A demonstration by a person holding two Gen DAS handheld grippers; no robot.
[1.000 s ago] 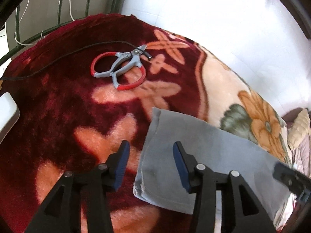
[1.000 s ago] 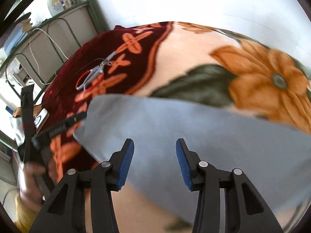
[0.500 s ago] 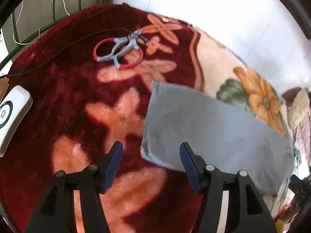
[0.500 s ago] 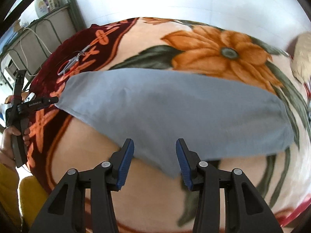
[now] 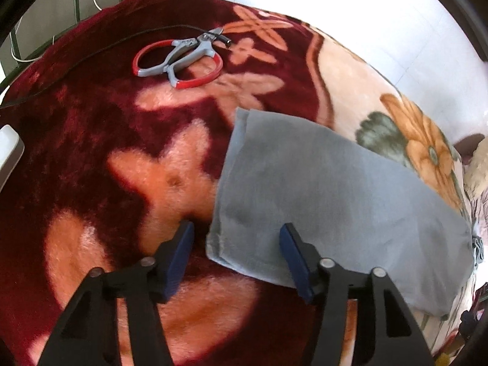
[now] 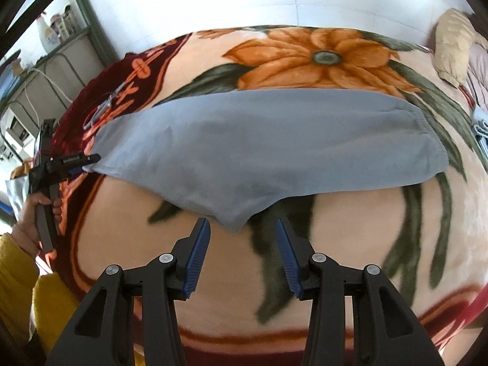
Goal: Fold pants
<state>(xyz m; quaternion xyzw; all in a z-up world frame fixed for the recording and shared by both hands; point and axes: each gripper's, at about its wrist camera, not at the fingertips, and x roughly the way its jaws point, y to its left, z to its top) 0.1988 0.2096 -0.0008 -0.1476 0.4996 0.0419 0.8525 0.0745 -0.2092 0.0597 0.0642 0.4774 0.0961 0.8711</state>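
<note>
The grey-blue pants (image 6: 268, 155) lie flat on a floral blanket (image 6: 350, 235), folded lengthwise, with the elastic waistband at the right in the right wrist view. In the left wrist view the pants (image 5: 329, 201) show their leg-hem end. My left gripper (image 5: 236, 244) is open and empty, its jaws astride the near corner of the hem, just above it. It also shows in the right wrist view (image 6: 82, 161) at the hem. My right gripper (image 6: 242, 241) is open and empty, just in front of the crotch point of the pants.
Red-handled pruning shears (image 5: 180, 61) and a black cable (image 5: 91, 55) lie on the dark red part of the blanket beyond the hem. A white device (image 5: 9, 149) lies at the left edge. A metal rack with bottles (image 6: 55, 48) stands at the far left. A beige cloth (image 6: 454, 45) lies at the far right.
My right gripper has pulled back off the pants, so the whole garment now shows ahead of it. My left gripper drew back, then moved in over the hem corner. Both stayed open.
</note>
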